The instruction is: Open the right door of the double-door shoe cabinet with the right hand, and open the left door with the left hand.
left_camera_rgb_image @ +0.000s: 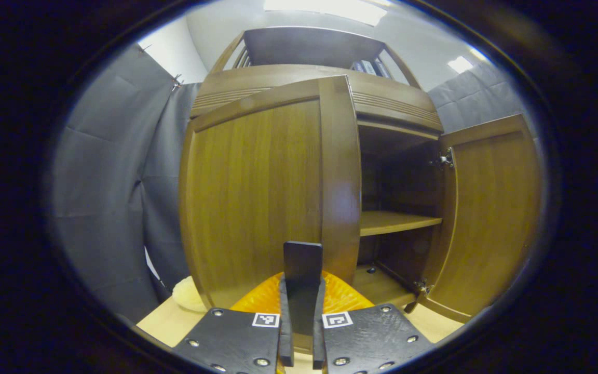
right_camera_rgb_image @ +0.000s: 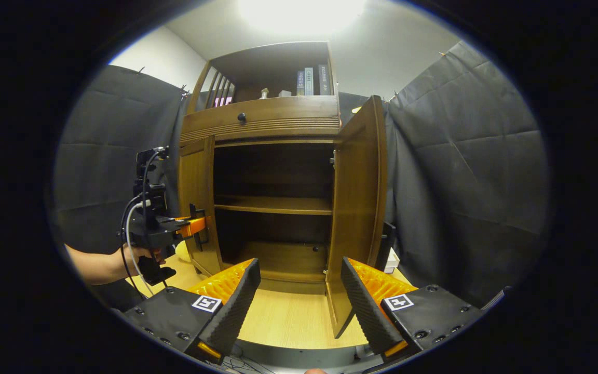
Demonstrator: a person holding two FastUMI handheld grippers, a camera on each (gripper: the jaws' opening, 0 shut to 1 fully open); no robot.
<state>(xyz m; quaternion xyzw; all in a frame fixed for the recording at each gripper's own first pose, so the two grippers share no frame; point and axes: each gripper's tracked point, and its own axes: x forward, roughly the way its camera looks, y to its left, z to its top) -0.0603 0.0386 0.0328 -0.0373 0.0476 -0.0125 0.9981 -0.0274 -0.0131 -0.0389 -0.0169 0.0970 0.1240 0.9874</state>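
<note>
Though spines blurred, books (right_camera_rgb_image: 308, 81) unreadable

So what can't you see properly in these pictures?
- Left gripper view: the brown wooden left door hides the cabinet's left half, and the left claw covers the dark door handle's lower end.
- Right gripper view: the upright books on the top shelf are too small to read.
- Right gripper view: the brown wooden right door hides a small white object behind it.

A person's hand (right_camera_rgb_image: 140, 255) holds the left gripper (right_camera_rgb_image: 199, 226) closed on a handle, while the right gripper (right_camera_rgb_image: 299, 306) hovers with jaws spread.
</note>
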